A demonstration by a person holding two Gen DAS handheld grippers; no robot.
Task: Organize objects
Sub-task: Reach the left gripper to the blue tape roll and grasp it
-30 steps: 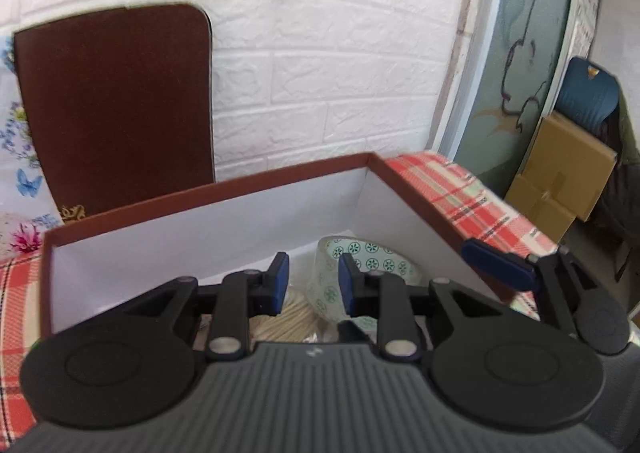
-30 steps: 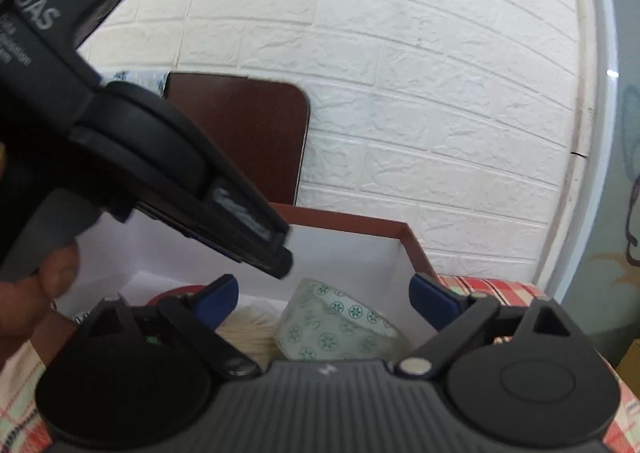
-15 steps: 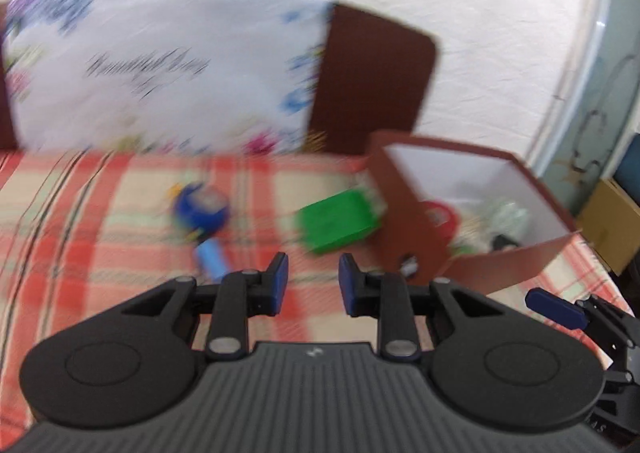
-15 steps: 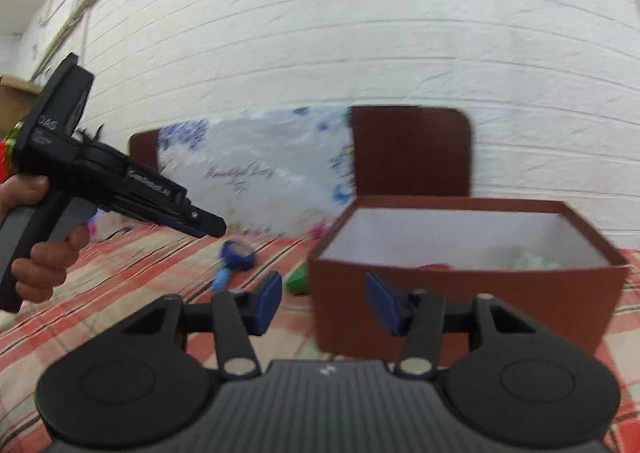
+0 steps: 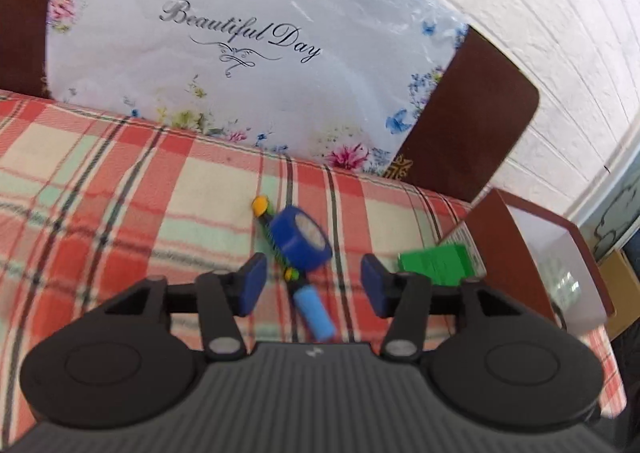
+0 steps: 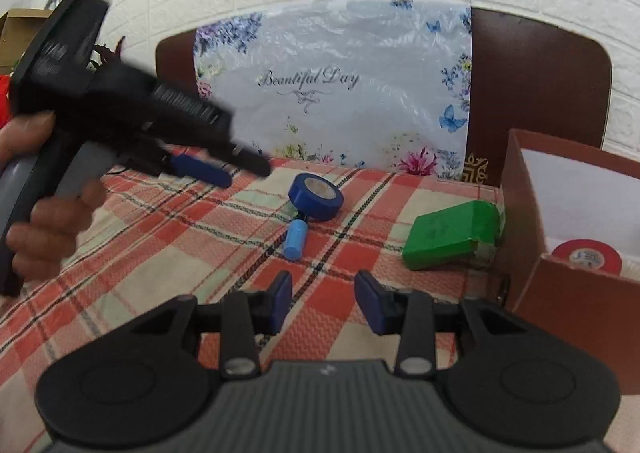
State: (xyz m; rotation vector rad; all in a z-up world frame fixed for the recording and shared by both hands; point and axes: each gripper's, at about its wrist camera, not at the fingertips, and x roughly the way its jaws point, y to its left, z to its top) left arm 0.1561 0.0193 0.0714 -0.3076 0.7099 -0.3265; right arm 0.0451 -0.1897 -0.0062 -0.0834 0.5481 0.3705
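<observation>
White brick wall and a floral plastic sheet are seen behind a plaid tablecloth (image 6: 168,253). Both views, filled by the inside of the brown box (image 6: 568,293) a second ago, have been swung away from it onto the loose items, so a drop-off appears finished and a fresh pick is judged to be starting.

The left gripper (image 5: 310,287) has just been opened about halfway; nothing is pressed by its pads, and the blue tape roll (image 5: 301,239) and the blue-handled tool (image 5: 310,307) under it are framed between them. The right gripper (image 6: 324,303) has been closed to a narrow gap and is empty over bare cloth, the tape roll at 12 o'clock, the green block (image 6: 452,239) at 2 o'clock beside the box.
</observation>
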